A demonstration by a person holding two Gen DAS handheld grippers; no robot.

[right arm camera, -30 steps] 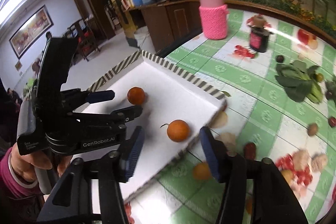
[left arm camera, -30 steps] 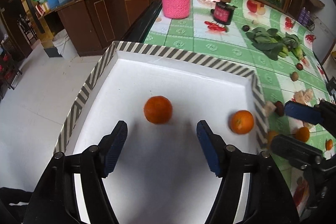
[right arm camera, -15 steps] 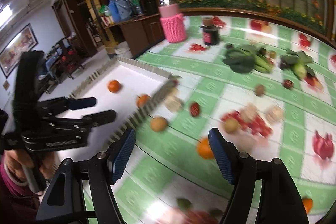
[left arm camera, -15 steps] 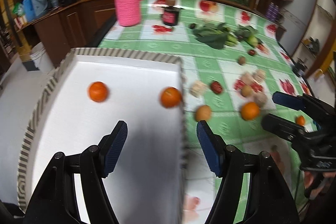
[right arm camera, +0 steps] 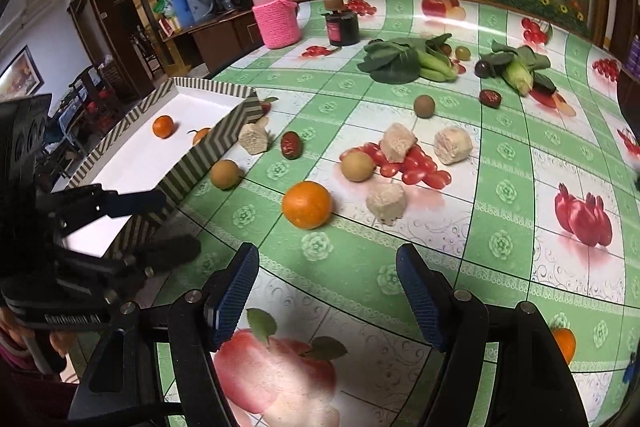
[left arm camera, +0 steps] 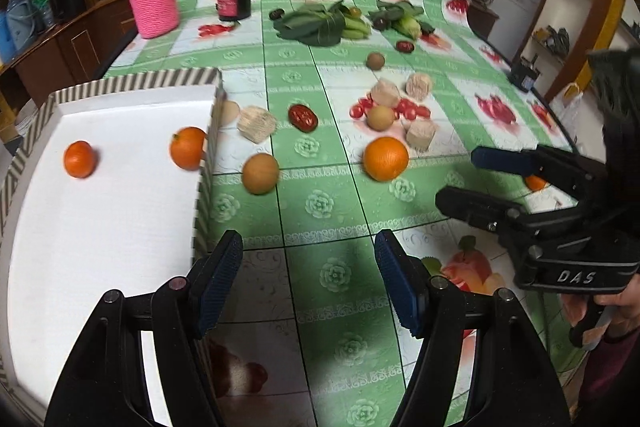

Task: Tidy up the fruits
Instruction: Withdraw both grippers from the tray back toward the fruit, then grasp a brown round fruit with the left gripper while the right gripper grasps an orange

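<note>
**Both tongs spread over the table, fruit still scattered**

My left tongs (left arm camera: 308, 283) stand spread with nothing between the blue pads, pointing down at the green-tiled table (left arm camera: 320, 203) just beside the tray's striped right wall. My right tongs (right arm camera: 326, 291) are spread too, empty, over the printed apple on the cloth; in the left view they show at 3 o'clock (left arm camera: 476, 179), held in my hand.

The white tray (left arm camera: 100, 219) sits at 9 o'clock in the left view. Two small oranges lie inside it: one (left arm camera: 79, 159) near the left wall, the other (left arm camera: 187, 147) touching or almost touching the right wall.

Out on the table, a big orange (right arm camera: 307, 204) lies at 12 o'clock from my right tongs, apart from them. A tan round fruit (right arm camera: 225, 174) sits just beside the tray's outer wall at 11 o'clock. Another tan fruit (right arm camera: 357, 166) rests against the printed cherry tomatoes, with three pale rough chunks (right arm camera: 386, 202) near it. A red date (right arm camera: 290, 145) lies between the tray and those chunks, next to a fourth pale chunk (right arm camera: 253, 139) by the tray's corner.

Farther off at 12 o'clock are leafy greens (right arm camera: 394, 61), a brown round fruit (right arm camera: 424, 105), a dark jar (right arm camera: 341, 25) and a bottle in a pink knitted sleeve (right arm camera: 276, 15).
</note>
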